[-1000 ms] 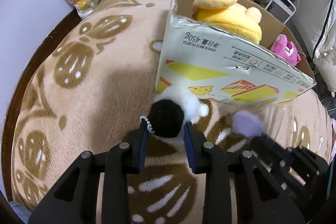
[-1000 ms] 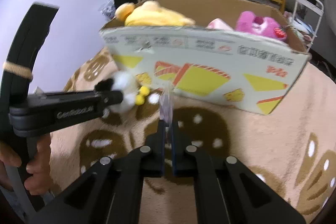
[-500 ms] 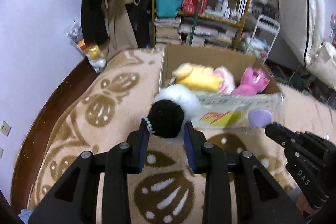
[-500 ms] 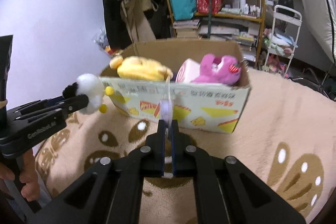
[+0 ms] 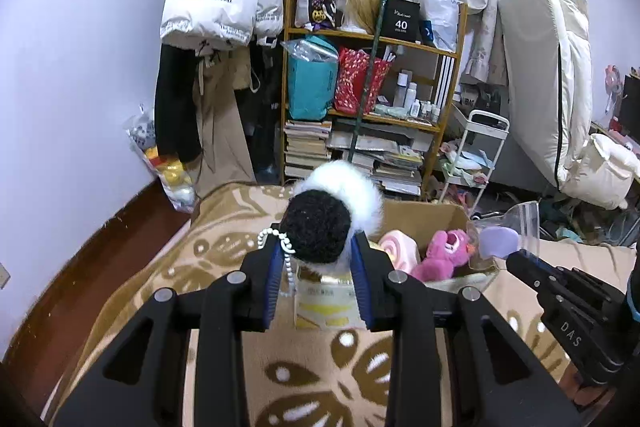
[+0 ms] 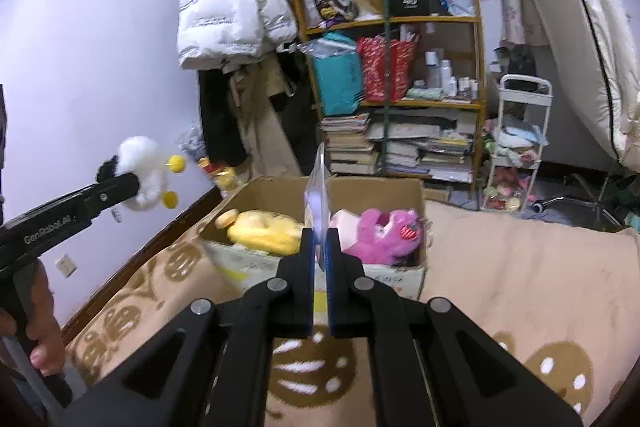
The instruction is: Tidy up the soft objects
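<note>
Patterned blanket [image 6: 520, 287] | left hand-held gripper [image 5: 316, 267] grasps fluffy toy [image 5: 328, 219] | right hand-held gripper [image 6: 319, 259] clamps plastic pouch [image 6: 318, 203]

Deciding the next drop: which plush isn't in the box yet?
The black-and-white plush, clamped in the left gripper; the yellow and pink plushes lie inside the box.

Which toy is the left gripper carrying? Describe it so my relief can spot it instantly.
Find the open cardboard box on the patterned blanket; the left gripper is raised near it. Clamped between its fingers is a fluffy toy, white and black with a bead chain, unlike the yellow plush and pink plush in the box.
</note>
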A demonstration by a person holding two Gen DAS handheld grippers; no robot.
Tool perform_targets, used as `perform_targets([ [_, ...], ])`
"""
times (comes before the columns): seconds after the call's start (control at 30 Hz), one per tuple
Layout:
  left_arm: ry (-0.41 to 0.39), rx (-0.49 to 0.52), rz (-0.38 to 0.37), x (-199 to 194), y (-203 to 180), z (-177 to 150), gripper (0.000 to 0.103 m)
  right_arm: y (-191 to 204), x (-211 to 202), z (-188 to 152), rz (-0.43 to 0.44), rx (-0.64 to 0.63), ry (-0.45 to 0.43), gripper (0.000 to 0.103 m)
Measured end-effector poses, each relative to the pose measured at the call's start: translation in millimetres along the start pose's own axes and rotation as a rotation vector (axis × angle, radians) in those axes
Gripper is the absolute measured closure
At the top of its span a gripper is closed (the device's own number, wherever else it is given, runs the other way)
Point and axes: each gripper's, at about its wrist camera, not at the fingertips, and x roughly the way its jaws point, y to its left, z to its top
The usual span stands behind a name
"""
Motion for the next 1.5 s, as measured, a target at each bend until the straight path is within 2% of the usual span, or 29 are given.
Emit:
perform_targets([
  [0.17, -0.005, 0.023, -0.014, 19, -8, 3, 0.072, -10, 16, 5, 0.005, 0.027, -0.025, 0.097],
  [0.4, 0.025, 0.068, -0.077, 50, -32, 1, 0.072, -20, 39, 0, 0.019, 0.057, -0.02, 0.097],
  [0.47, 0.051, 0.081, -0.103, 61, -40, -3, 0.072, -23, 47, -2, 0.019, 0.065, -0.004, 0.097],
  [0.6, 0.099, 0.151, -0.099, 81, -54, -14, 0.072, -29, 63, -7, 0.028, 0.084, 0.03, 0.097],
  [0.8, 0.16, 0.174, -0.145, 98, -67, -24, 0.07, -38, 80, -16, 0.076, 0.139, 0.084, 0.097],
  [0.9, 0.192, 0.193, -0.137, 104, -72, -31, 0.068, -39, 84, -20, 0.077, 0.134, 0.101, 0.097],
  [1.03, 0.189, 0.171, -0.111, 103, -69, -35, 0.045, -42, 87, -22, 0.085, 0.145, 0.118, 0.096],
  [1.13, 0.174, 0.164, -0.111, 95, -67, -36, 0.043, -45, 86, -23, 0.092, 0.162, 0.123, 0.095],
  [1.37, 0.129, 0.148, -0.071, 76, -60, -30, 0.022, -44, 80, -25, 0.074, 0.158, 0.122, 0.095],
  [1.5, 0.119, 0.113, -0.042, 63, -52, -27, 0.015, -43, 72, -25, 0.048, 0.134, 0.119, 0.094],
])
